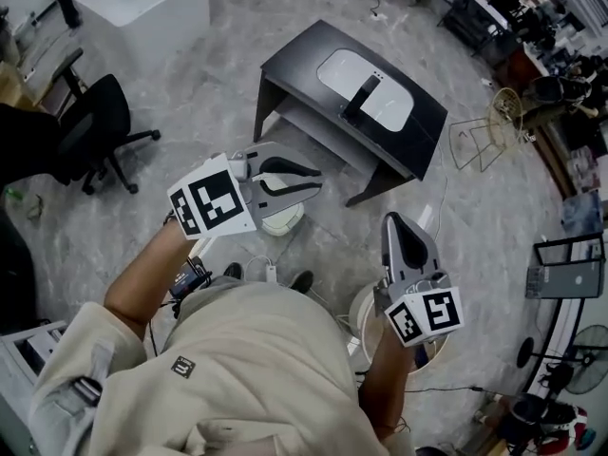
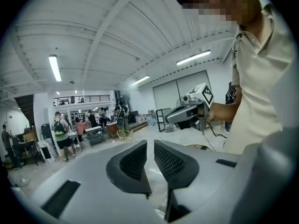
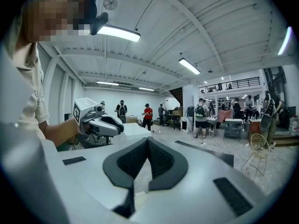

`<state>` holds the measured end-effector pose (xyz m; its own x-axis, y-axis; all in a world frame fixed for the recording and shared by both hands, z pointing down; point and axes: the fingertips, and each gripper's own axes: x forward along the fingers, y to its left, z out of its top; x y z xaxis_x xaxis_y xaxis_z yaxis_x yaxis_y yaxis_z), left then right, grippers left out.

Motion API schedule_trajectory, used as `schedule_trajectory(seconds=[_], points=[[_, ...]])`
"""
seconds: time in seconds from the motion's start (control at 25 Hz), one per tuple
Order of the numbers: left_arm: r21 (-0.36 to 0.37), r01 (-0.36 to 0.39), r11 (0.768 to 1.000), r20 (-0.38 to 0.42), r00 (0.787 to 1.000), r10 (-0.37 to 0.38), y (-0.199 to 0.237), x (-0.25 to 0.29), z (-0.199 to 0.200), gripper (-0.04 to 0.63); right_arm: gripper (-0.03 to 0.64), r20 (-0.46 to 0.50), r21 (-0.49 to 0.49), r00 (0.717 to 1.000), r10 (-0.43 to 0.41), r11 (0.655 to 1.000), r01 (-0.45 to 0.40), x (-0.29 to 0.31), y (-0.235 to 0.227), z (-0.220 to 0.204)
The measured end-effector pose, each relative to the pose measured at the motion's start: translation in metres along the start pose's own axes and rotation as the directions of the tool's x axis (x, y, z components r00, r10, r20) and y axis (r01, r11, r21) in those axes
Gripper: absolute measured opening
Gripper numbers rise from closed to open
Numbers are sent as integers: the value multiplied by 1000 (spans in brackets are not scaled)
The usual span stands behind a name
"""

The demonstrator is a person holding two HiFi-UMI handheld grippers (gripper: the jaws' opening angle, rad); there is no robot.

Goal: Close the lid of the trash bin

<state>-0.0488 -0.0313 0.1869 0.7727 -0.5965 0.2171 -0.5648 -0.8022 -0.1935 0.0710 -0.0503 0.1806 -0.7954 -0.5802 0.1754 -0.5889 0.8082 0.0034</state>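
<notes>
In the head view a small round white bin [image 1: 282,220] stands on the floor by my feet, and its top looks covered by a white lid. My left gripper [image 1: 313,179] hovers just above it, pointing right. Its jaws stand a narrow gap apart with nothing between them, as the left gripper view [image 2: 149,143] also shows. A second round white bin [image 1: 364,313] with an open mouth is partly hidden behind my right arm. My right gripper [image 1: 394,218] is raised above it, pointing away from me. It is shut and empty, its tips meeting in the right gripper view [image 3: 147,140].
A black table [image 1: 304,60] with a white oval panel [image 1: 366,88] stands ahead. A black office chair [image 1: 100,122] is at the left, a white box [image 1: 142,8] at the far left and a wire chair [image 1: 489,126] at the right. Cables lie on the floor.
</notes>
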Motion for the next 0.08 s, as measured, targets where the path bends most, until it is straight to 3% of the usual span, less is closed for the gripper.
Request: schedule_trajectory(seconds=[0.08], points=[[-1, 1, 1000, -4, 1000, -1, -5, 2, 2, 63, 23, 1, 3, 1000, -5, 1000, 5, -7, -2, 0]])
